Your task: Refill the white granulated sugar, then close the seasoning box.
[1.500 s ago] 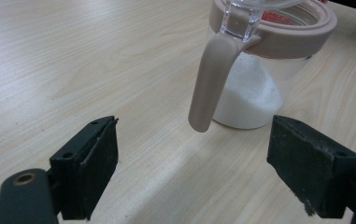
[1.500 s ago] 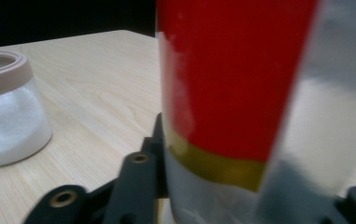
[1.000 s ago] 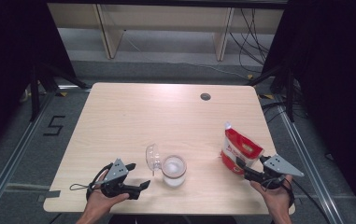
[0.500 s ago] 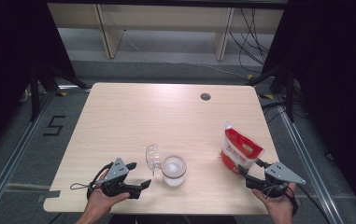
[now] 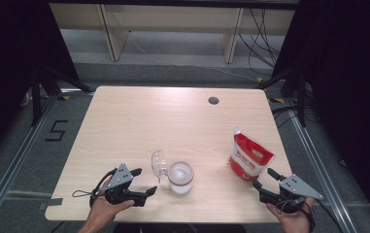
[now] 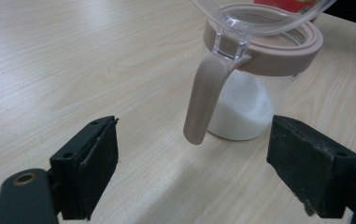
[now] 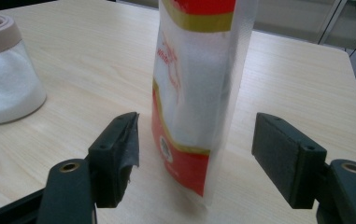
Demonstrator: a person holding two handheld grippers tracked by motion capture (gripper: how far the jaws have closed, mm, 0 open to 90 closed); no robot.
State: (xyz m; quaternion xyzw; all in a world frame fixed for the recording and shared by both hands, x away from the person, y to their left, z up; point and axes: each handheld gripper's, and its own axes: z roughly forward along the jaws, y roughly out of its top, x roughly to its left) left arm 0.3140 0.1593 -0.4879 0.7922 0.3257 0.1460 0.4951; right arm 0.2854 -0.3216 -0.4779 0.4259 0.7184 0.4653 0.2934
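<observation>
right claw [image 5: 262,178]: jaws have just been opening and are held wide, nothing gripped; the pouch [image 7: 196,93] is seen between them, untouched.
pouch: stood upright on the desk [image 5: 139,121], just ahead of the right claw, long axis vertical.
left claw [image 5: 146,182]: held open, empty, beside the jar [image 5: 180,177].
nearer hand: the right is judged nearer the pouch.

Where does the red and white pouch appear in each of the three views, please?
High view: the pouch stands upright at the table's right side, just beyond the right gripper.
Left gripper view: a red strip at the top edge, behind the jar.
Right gripper view: centre, ahead of the open jaws.
Shared landmark: the jar of white powder.
</observation>
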